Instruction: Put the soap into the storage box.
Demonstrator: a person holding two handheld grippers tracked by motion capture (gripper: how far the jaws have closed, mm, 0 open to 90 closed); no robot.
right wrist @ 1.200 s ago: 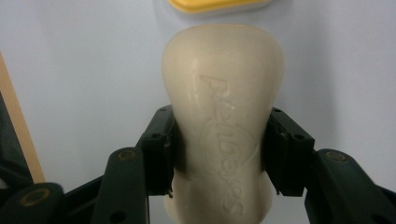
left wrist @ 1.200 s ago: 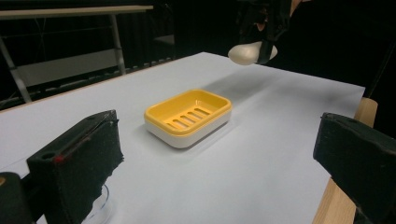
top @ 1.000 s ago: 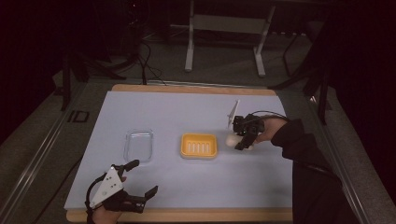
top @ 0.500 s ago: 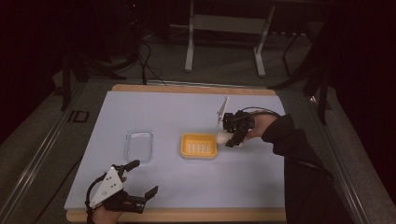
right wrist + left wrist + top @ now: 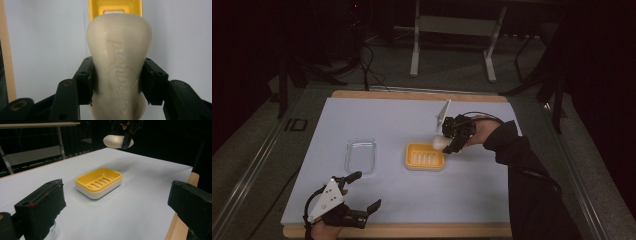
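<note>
A cream bar of soap [image 5: 120, 62] with raised lettering sits pinched between the pads of my right gripper [image 5: 119, 82]. In the high view the right gripper [image 5: 446, 144] holds the soap [image 5: 439, 142] just above the far right corner of a yellow soap dish [image 5: 425, 156] with a white base and slotted floor. The left gripper view looks across at the dish [image 5: 98, 182], with the soap [image 5: 117, 141] hanging above and behind it. My left gripper [image 5: 364, 191] rests near the table's front left edge, open, with nothing between its jaws.
A clear plastic tray [image 5: 361, 155] lies left of the dish. A pale sheet [image 5: 387, 120] covers the table, with a wooden edge [image 5: 412, 231] along the front. A metal stand [image 5: 452, 30] and cables [image 5: 367, 60] are on the floor beyond.
My right gripper has carried the soap leftward and slightly up, from right of the dish to over its right corner. The left gripper has stayed put.
</note>
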